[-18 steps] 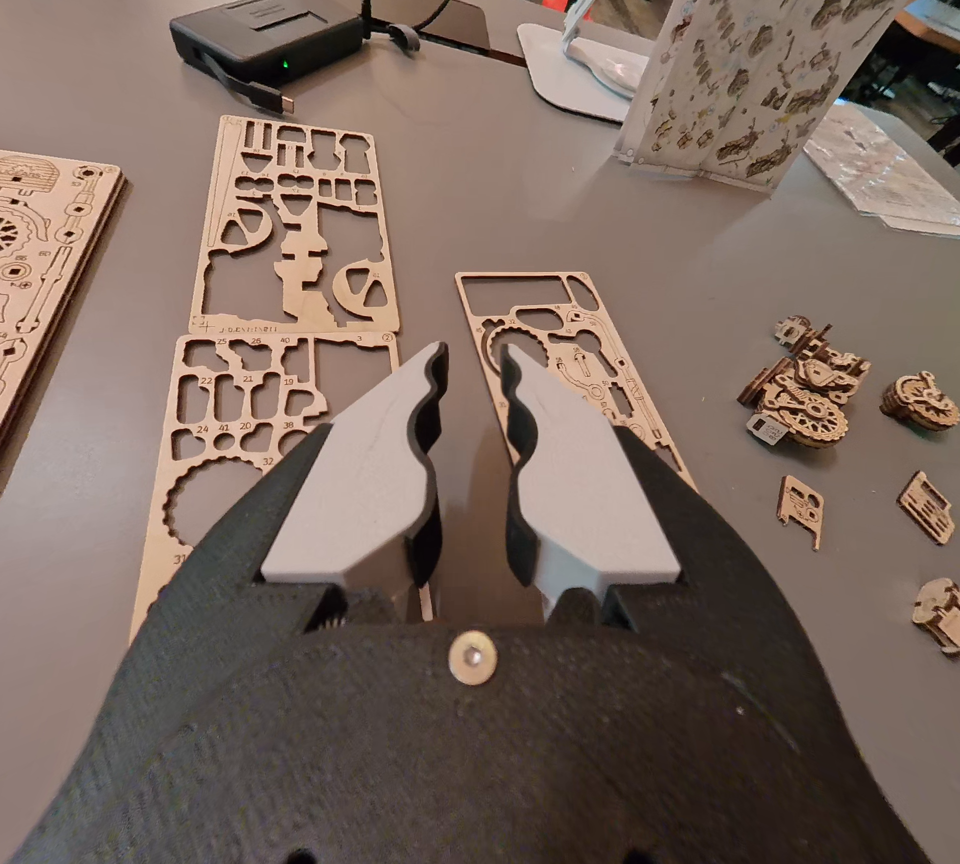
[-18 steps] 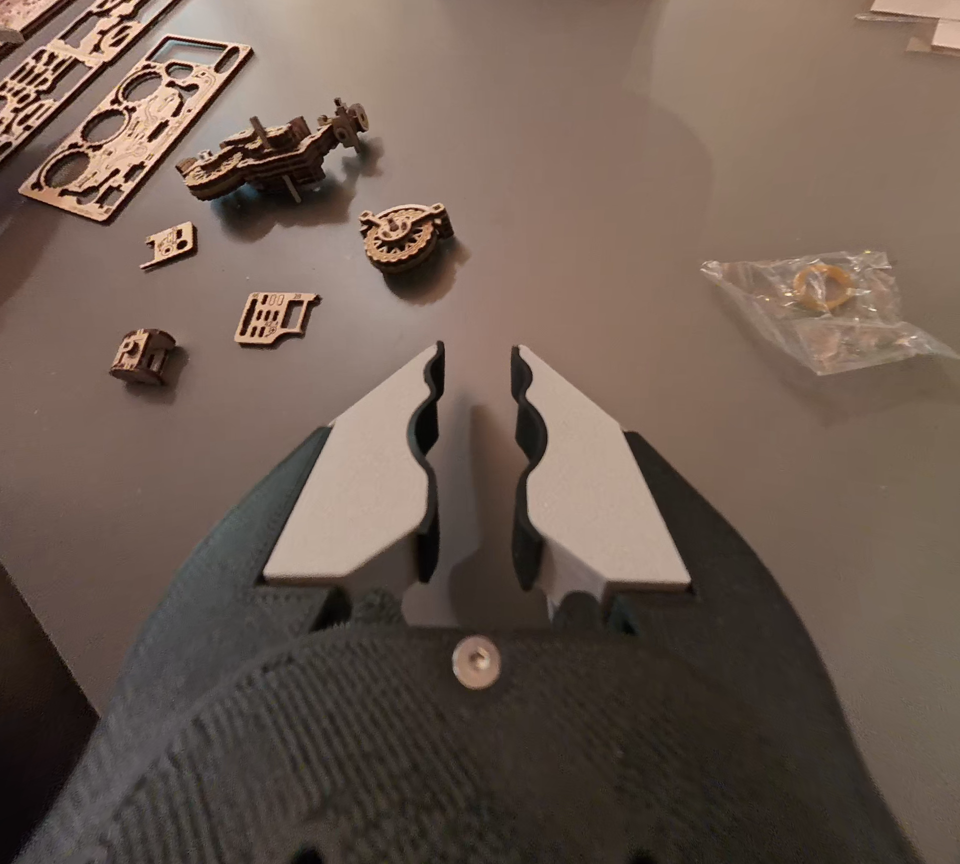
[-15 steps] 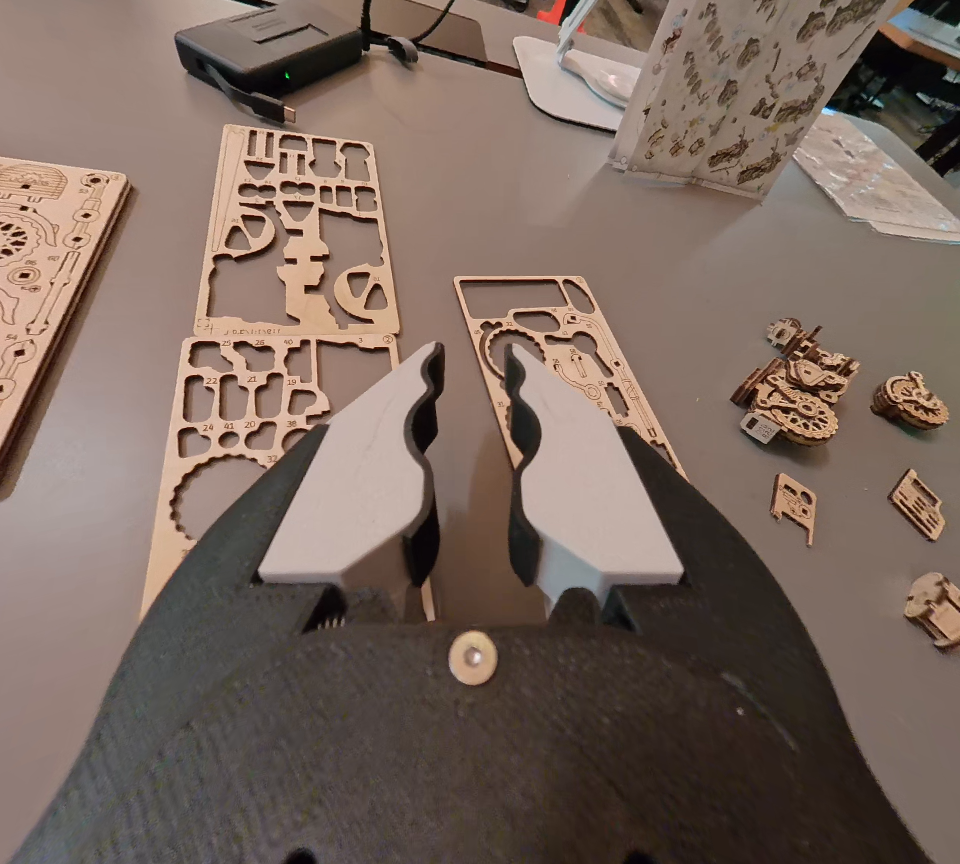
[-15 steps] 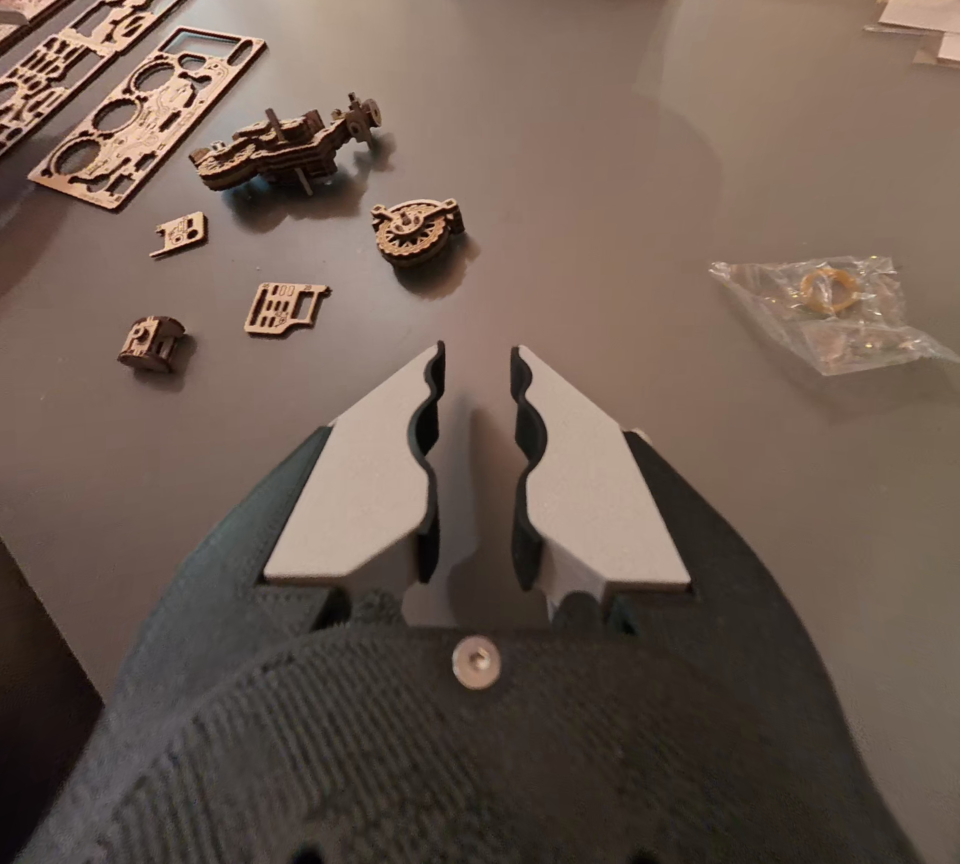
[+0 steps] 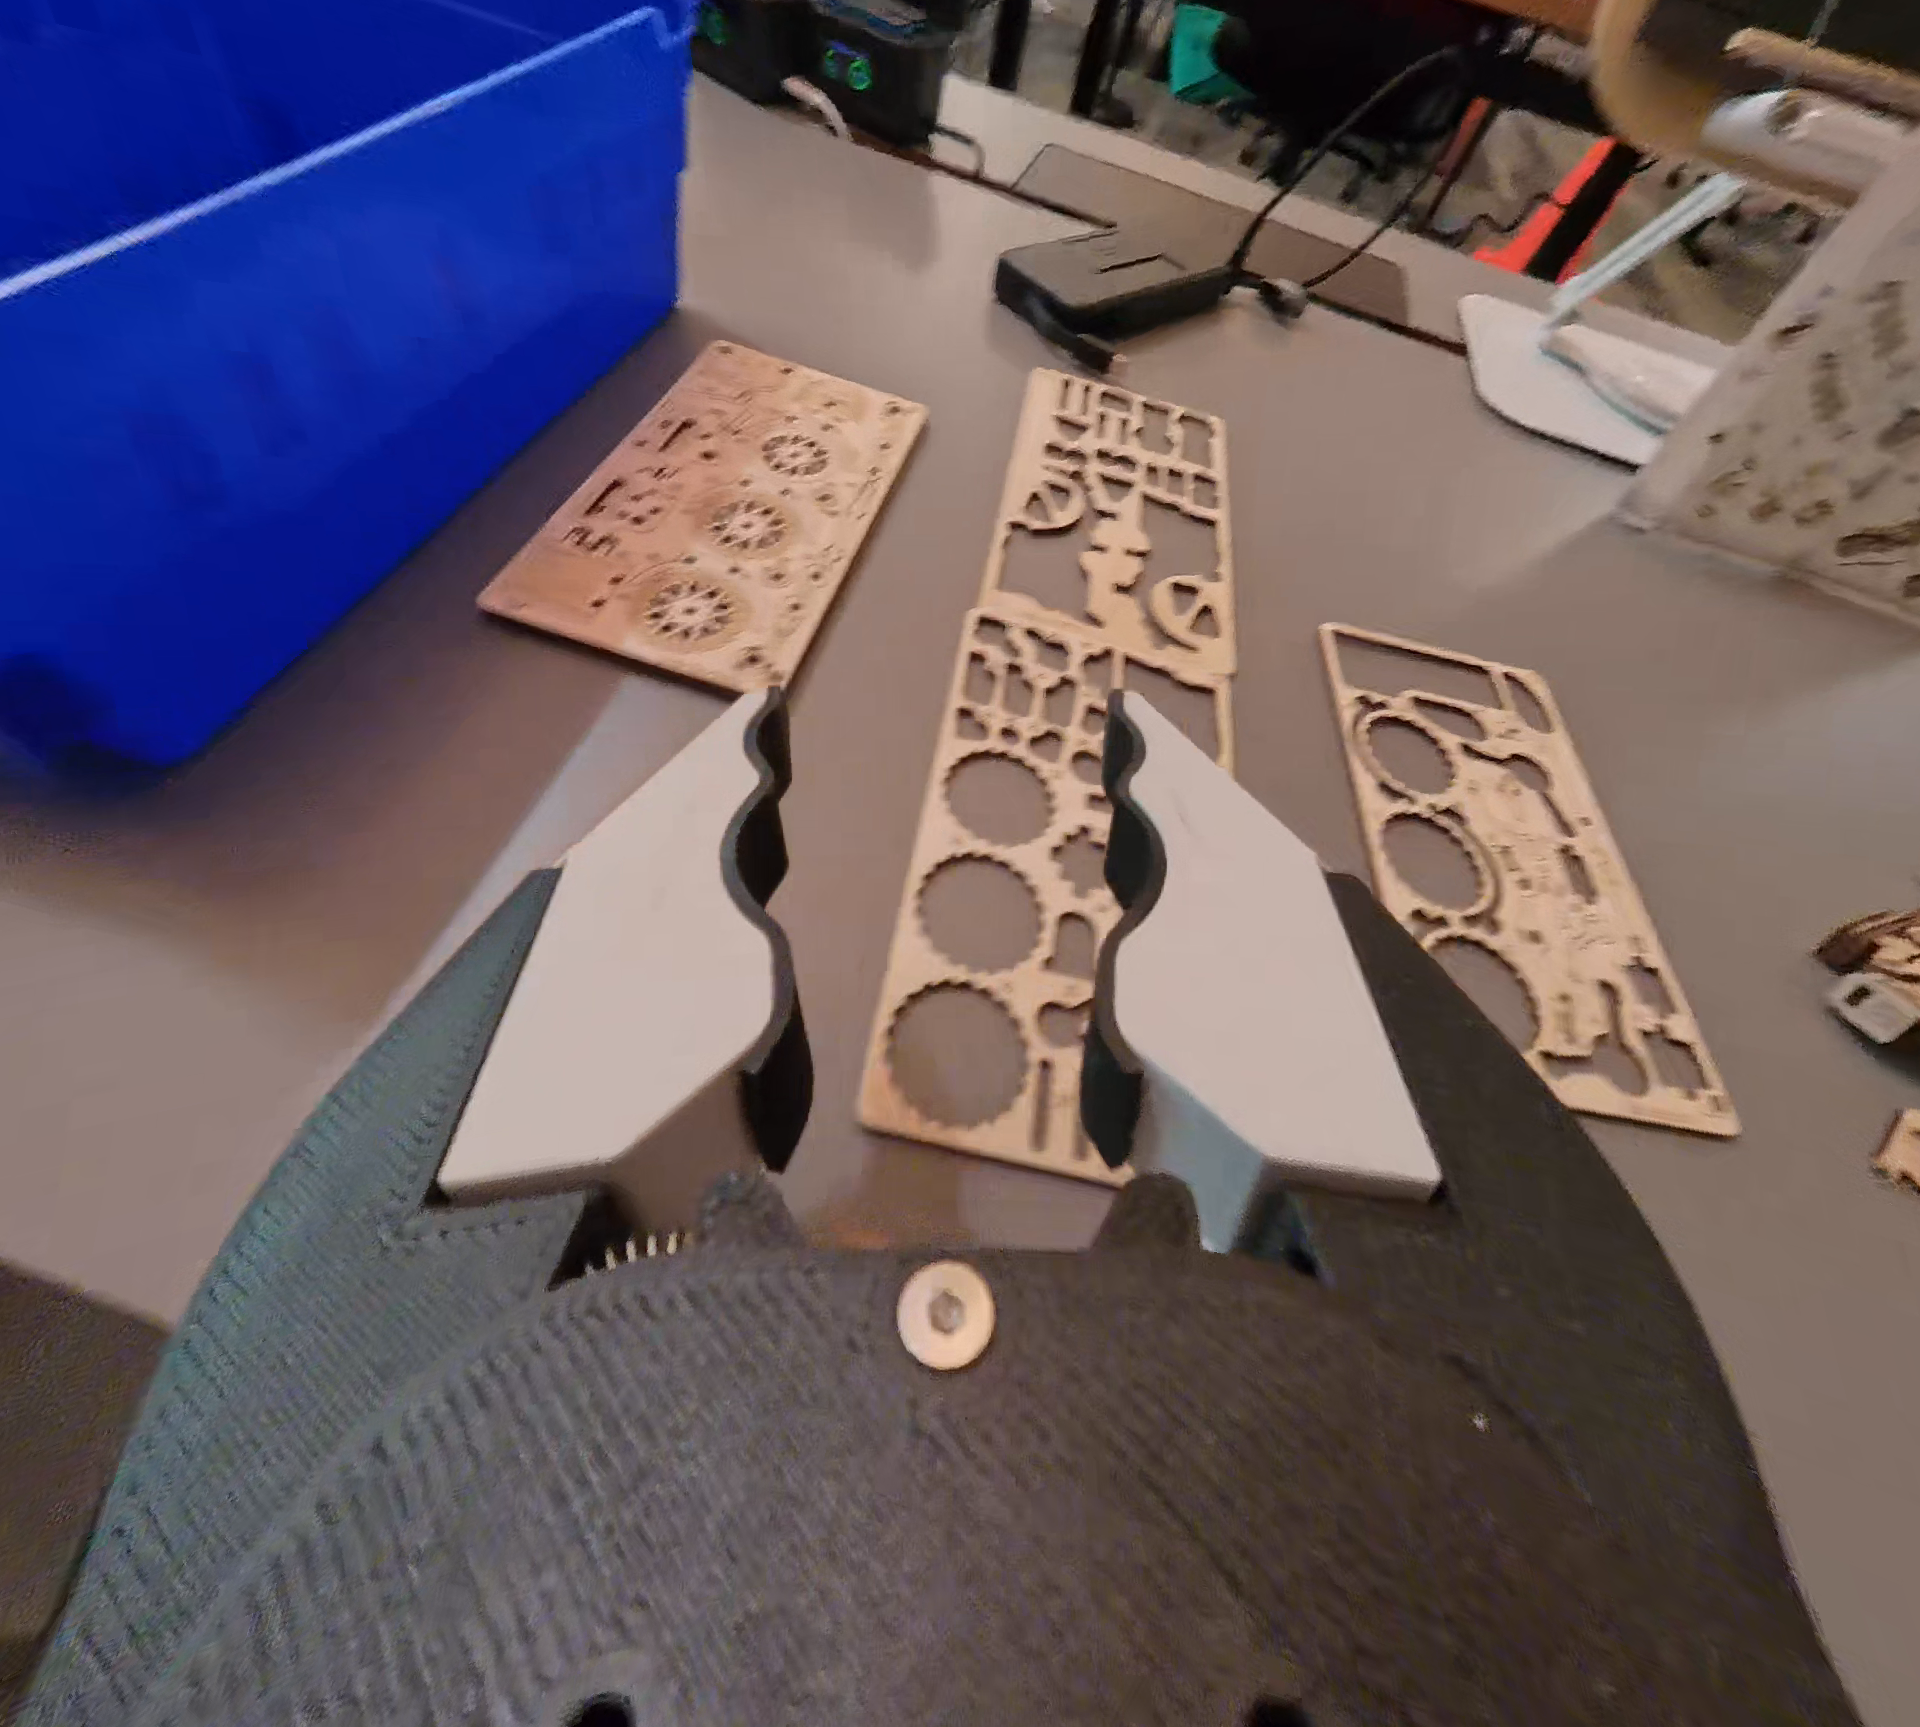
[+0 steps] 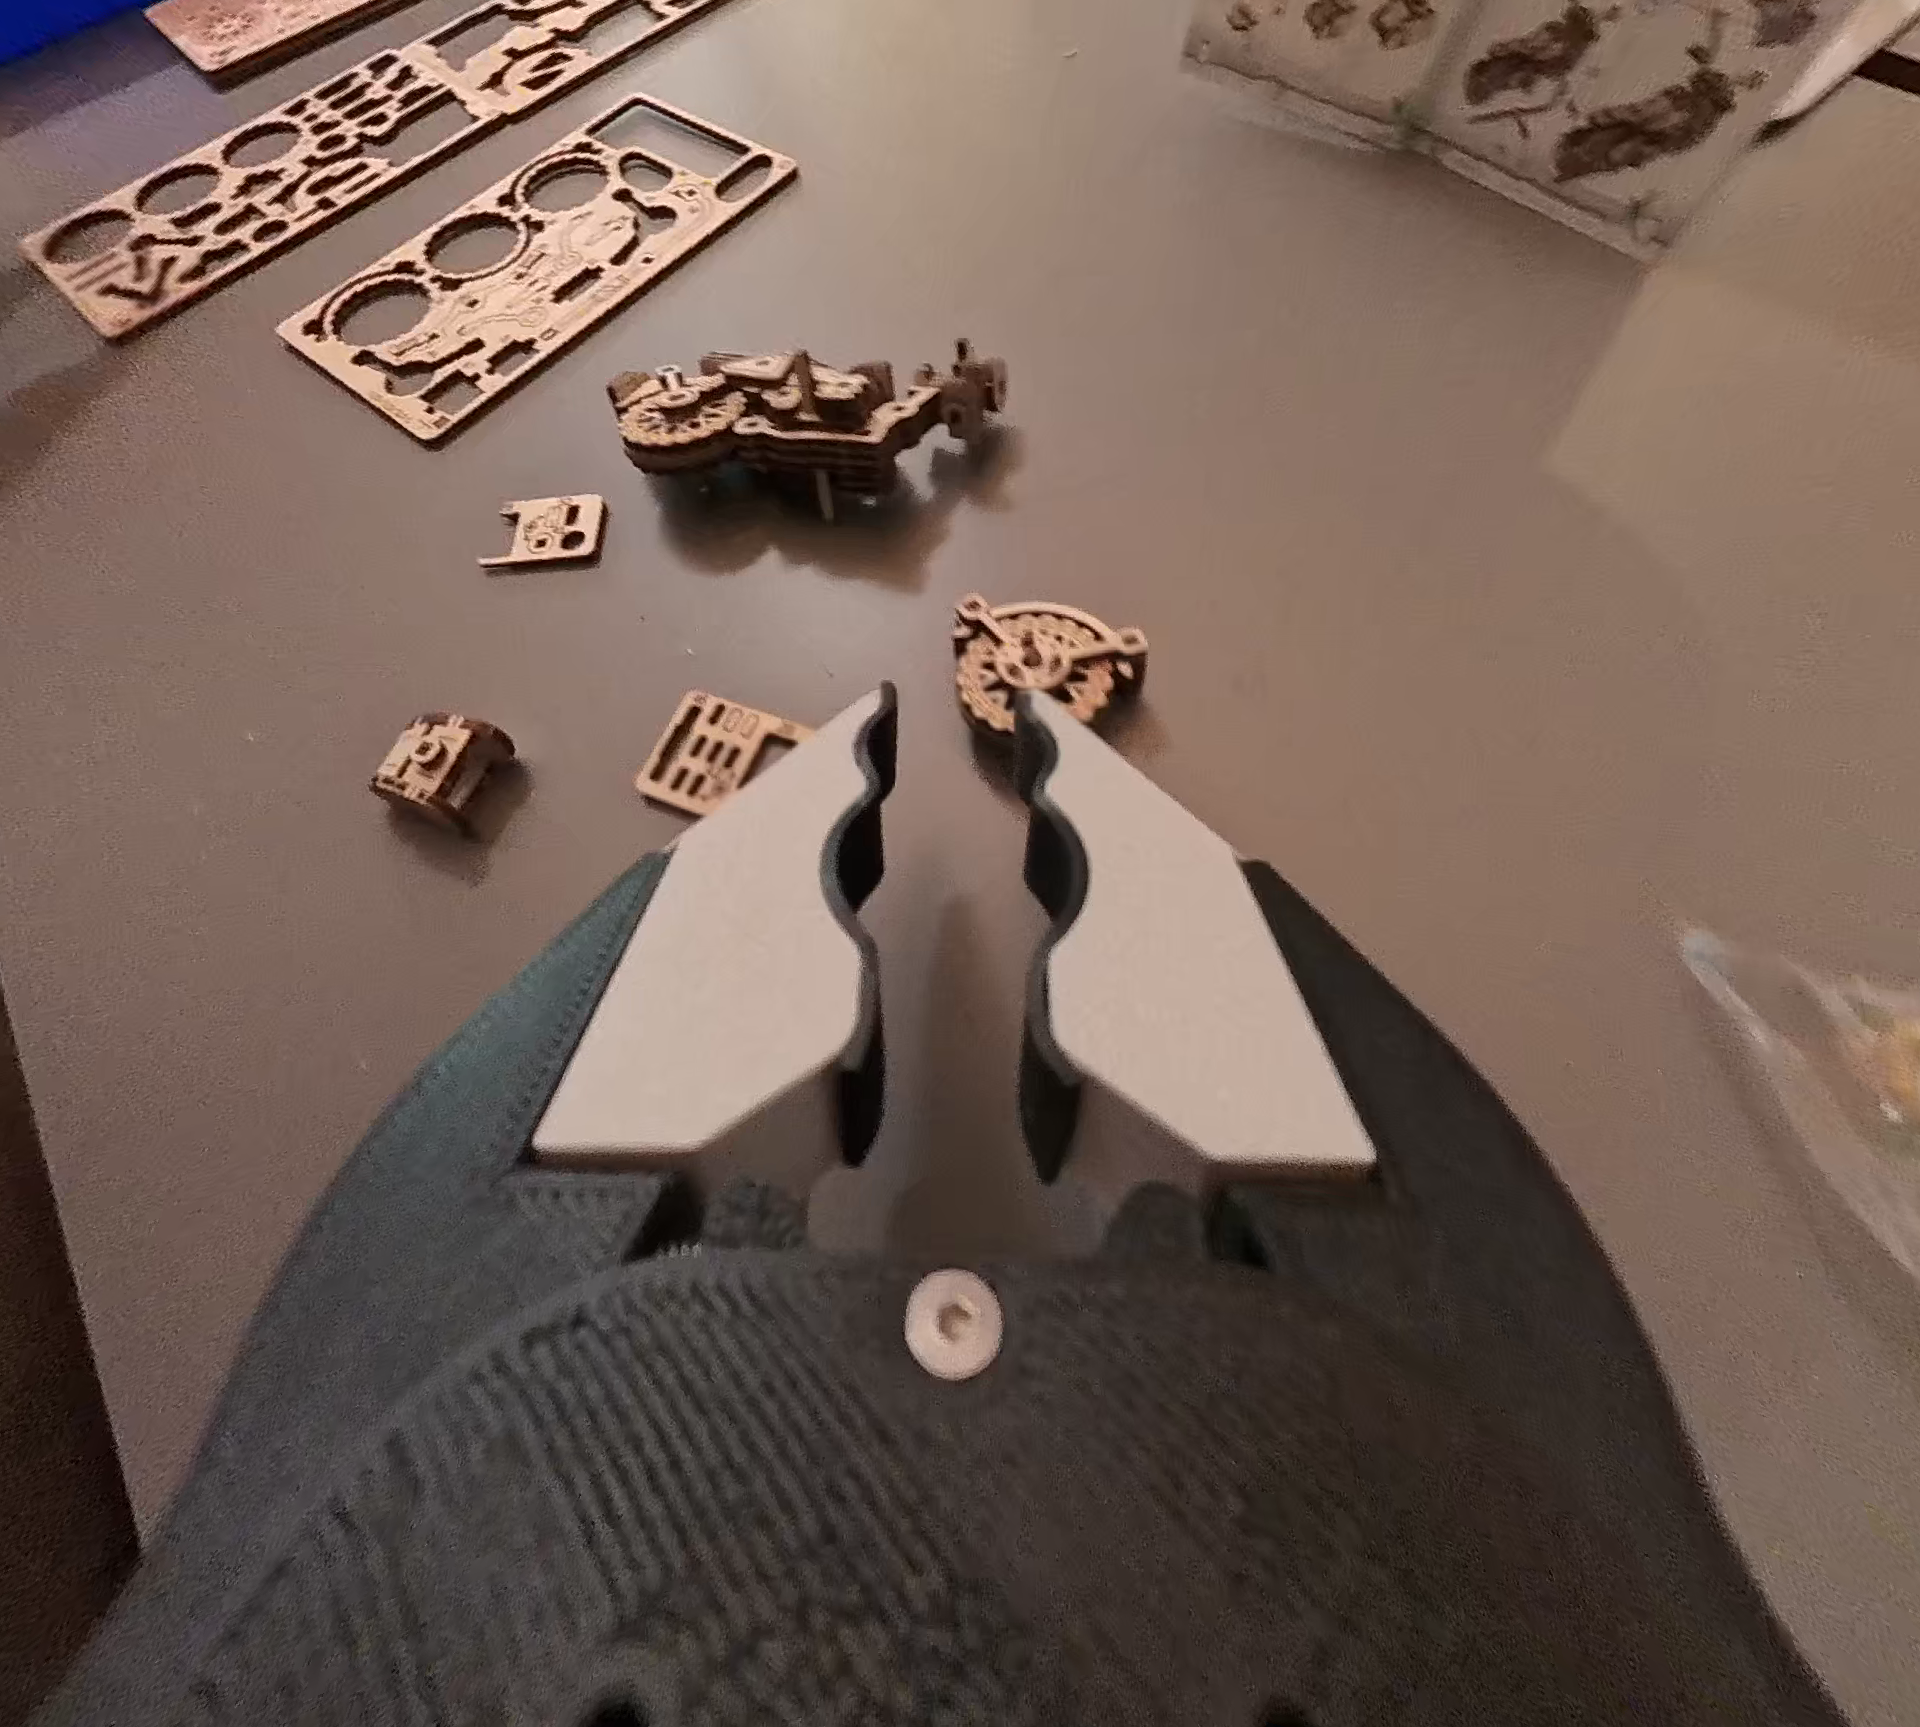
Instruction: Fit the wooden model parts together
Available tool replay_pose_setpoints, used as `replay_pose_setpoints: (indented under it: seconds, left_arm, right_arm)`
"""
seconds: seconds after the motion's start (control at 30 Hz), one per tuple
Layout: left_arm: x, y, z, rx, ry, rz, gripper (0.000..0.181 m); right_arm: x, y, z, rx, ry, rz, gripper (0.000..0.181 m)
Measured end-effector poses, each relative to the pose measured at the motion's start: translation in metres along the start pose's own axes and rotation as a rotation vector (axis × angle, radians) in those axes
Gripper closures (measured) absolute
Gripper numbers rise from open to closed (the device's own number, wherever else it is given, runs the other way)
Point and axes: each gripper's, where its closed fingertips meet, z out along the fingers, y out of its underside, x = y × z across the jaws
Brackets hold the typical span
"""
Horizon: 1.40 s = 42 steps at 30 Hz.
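My left gripper (image 5: 945, 706) is open and empty, held above a long punched-out wooden sheet (image 5: 987, 898). An uncut wooden sheet (image 5: 717, 514) lies to its left and a second punched sheet (image 5: 1496, 867) to its right. My right gripper (image 6: 954, 701) is open and empty, its tips just short of a small gear-wheel sub-assembly (image 6: 1039, 659). The larger part-built wooden model (image 6: 800, 420) lies beyond it. A flat slotted piece (image 6: 707, 752), a small block piece (image 6: 442, 763) and a flat tabbed piece (image 6: 545, 529) lie to the left.
A blue bin (image 5: 312, 275) stands at the table's left. A black box with a cable (image 5: 1112, 285) sits at the back. The open instruction booklet (image 6: 1558, 15) stands at the far right. A clear plastic bag (image 6: 1818, 1054) lies to the right of my right gripper. Tip to tip, the grippers are about 40 cm apart. The left gripper is farther from the flat slotted piece (image 6: 707, 752), some 35 cm, than the right, some 6 cm.
My left gripper has opened wider and swung left and back, bringing the blue bin into view. My right gripper has moved forward and left, up to the gear-wheel sub-assembly.
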Motion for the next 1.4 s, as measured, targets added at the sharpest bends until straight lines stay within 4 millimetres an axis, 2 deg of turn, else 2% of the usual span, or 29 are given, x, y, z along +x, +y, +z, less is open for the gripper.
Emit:
replay_pose_setpoints:
  seconds: [0.13, 0.3, 0.47, 0.93, 1.4]
  left_arm:
    - [-0.021, 0.021, -0.005, -0.088, -0.027, -0.02, 0.121]
    - [-0.026, 0.037, -0.012, -0.141, -0.008, -0.038, 0.122]
    - [-0.023, 0.041, -0.012, -0.157, 0.012, -0.026, 0.124]
    - [-0.007, 0.045, -0.002, -0.178, 0.053, 0.007, 0.125]
    - [-0.009, 0.044, 0.002, -0.176, 0.048, 0.006, 0.125]
  right_arm:
    - [-0.012, -0.008, 0.014, 0.0, -0.037, -0.051, 0.161]
    - [-0.026, -0.015, 0.024, 0.003, -0.075, -0.087, 0.162]
    - [-0.033, -0.015, 0.028, -0.003, -0.069, -0.144, 0.162]
    - [-0.025, -0.013, 0.023, 0.013, -0.048, -0.117, 0.163]
    - [-0.02, -0.012, 0.024, 0.009, -0.039, -0.105, 0.163]
